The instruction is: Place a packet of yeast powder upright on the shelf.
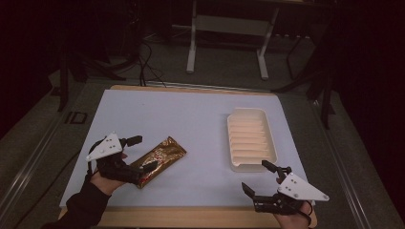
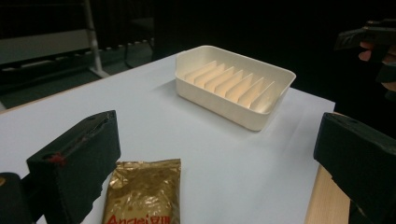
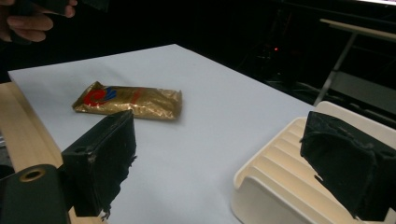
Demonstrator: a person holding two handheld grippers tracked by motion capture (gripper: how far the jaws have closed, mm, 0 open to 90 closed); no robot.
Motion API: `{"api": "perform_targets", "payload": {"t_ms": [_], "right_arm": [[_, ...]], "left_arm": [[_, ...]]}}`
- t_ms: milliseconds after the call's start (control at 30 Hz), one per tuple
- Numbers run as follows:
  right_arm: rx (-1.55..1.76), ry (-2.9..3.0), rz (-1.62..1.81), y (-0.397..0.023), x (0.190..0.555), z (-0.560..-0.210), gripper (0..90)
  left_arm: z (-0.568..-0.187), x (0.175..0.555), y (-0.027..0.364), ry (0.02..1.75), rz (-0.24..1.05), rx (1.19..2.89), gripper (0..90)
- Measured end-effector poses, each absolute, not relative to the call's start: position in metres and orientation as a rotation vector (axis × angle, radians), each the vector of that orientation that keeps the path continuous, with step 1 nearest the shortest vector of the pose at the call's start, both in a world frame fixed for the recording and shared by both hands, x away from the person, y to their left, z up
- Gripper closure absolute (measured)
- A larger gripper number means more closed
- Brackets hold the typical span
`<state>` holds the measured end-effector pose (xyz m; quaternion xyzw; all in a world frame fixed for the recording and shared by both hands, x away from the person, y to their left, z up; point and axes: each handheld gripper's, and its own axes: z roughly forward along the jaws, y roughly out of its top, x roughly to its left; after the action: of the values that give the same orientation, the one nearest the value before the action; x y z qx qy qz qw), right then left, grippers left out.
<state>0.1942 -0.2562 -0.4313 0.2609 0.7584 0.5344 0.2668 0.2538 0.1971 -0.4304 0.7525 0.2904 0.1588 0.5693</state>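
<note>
Approach step: left gripper [image 1: 141, 153] spread wide over the gold foil packet [image 1: 160, 159] lying at the table's [image 1: 191, 114] near left — nothing clamped. Right gripper [image 1: 258, 177] parted beside the ribbed cream tray [image 1: 250, 138]. Next — lower, straddle packet, close.

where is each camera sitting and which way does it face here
High view: above the person's side, looking forward and down; left gripper and right gripper enter at the bottom.
Left gripper view: between its open jaws, facing the cream tray past the gold packet.
Right gripper view: between its open jaws, facing the packet.
All three share packet, tray and white table.
</note>
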Motion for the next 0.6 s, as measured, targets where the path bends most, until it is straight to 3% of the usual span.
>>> {"api": "perform_targets", "payload": {"t_ms": [333,600], "right_arm": [[0.689,1.999,1.463,-0.258,0.191,-0.43,10.8],[0.691,2.011,1.465,-0.258,0.192,-0.431,10.8]], "left_arm": [[-0.44,0.285,0.189,0.71,0.372,1.827,1.6],[-0.457,0.309,0.181,0.721,0.38,1.877,6.9]]}}
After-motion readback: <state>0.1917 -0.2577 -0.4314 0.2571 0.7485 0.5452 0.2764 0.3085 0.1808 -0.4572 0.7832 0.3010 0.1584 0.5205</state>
